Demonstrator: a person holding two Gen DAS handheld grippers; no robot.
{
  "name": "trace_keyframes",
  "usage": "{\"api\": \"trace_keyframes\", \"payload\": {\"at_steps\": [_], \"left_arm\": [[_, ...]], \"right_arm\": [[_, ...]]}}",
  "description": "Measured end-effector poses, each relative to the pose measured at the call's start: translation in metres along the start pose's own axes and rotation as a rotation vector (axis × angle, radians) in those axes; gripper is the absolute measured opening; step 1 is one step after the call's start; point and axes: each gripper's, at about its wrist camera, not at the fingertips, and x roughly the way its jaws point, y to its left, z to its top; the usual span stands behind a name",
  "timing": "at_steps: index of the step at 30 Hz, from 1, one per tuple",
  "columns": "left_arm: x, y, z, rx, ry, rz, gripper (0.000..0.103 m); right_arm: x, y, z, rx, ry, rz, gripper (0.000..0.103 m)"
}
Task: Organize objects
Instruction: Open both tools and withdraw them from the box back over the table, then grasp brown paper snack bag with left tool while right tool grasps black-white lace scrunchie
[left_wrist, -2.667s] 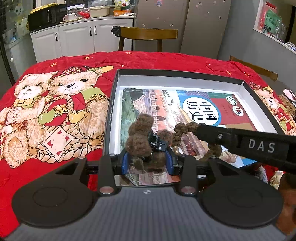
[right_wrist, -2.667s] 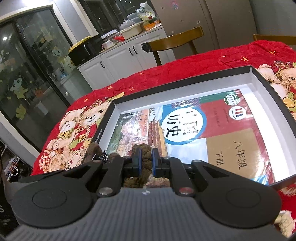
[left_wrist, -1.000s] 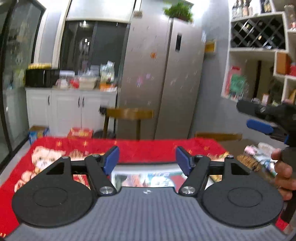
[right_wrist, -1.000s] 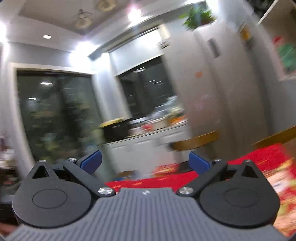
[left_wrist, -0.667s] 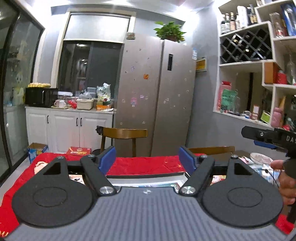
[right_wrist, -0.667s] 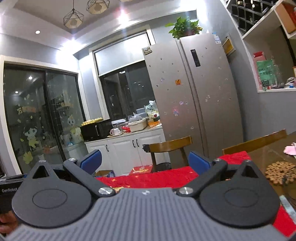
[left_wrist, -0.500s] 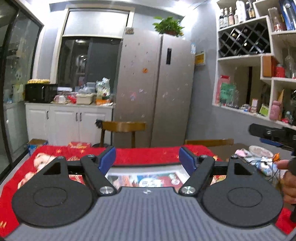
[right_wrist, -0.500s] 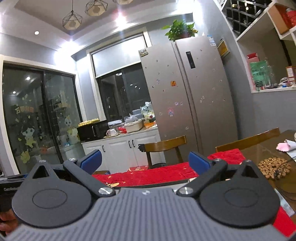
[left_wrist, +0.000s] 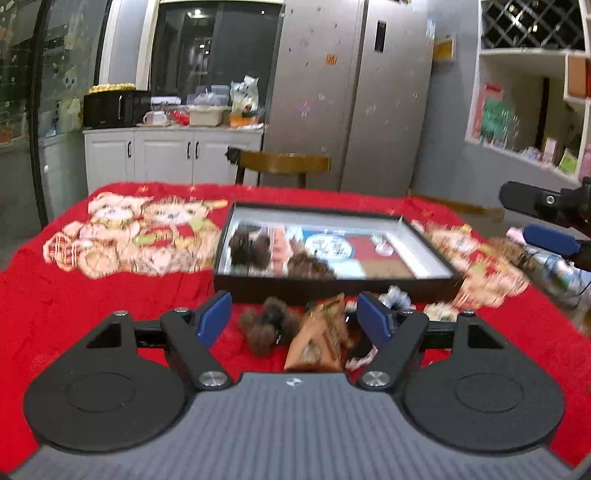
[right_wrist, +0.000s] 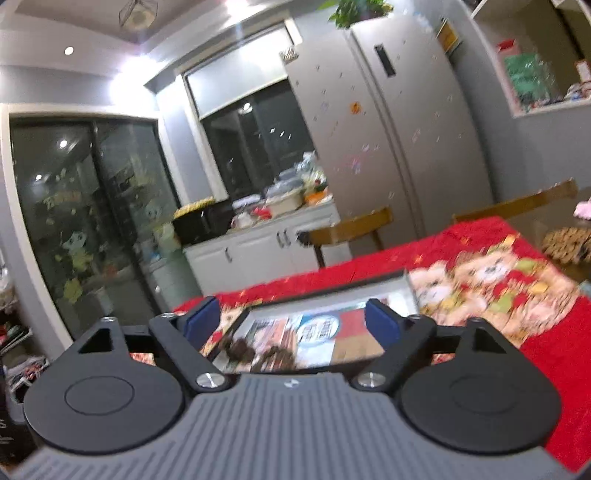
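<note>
Both claws dropped toward tray (left_wrist: 332, 286), brown fuzzy toys (left_wrist: 264, 326) blurred, left claw (left_wrist: 295, 319) agape, right claw (right_wrist: 293, 323) narrowing, empty

The blanket (left_wrist: 92, 295) on the table is soft red plush cloth with a printed bear pattern. The box (left_wrist: 332, 286) looks like matt black cardboard outside, white inside; a glossy paper book (left_wrist: 351, 251) lies in it. The near toy (left_wrist: 266, 325) is fuzzy brown yarn or knit. The left gripper (left_wrist: 295, 321) is matt black plastic with blue pads and shiny metal screws. The far chair (left_wrist: 282, 162) is smooth wood; the fridge (left_wrist: 351, 92) is brushed grey metal.
</note>
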Motion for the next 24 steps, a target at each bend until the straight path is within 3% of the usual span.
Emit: {"api": "trace_keyframes", "payload": {"at_steps": [6, 10, 15, 20, 24], "left_arm": [[0.03, -0.008, -0.009, -0.011, 0.056, -0.026, 0.078], [0.048, -0.011, -0.017, 0.005, 0.102, -0.026, 0.077], [0.067, -0.004, -0.023, -0.024, 0.161, 0.01, 0.066], [0.076, 0.001, -0.03, -0.07, 0.181, -0.028, 0.066], [0.076, 0.001, -0.034, -0.082, 0.161, -0.027, 0.066]], "right_arm": [[0.029, -0.003, -0.032, 0.053, 0.152, 0.052, 0.057], [0.042, -0.002, -0.041, 0.048, 0.197, 0.085, 0.056], [0.068, -0.005, -0.052, 0.092, 0.284, 0.117, 0.054], [0.089, -0.01, -0.063, 0.149, 0.369, 0.151, 0.053], [0.092, -0.011, -0.068, 0.17, 0.381, 0.171, 0.053]]}}
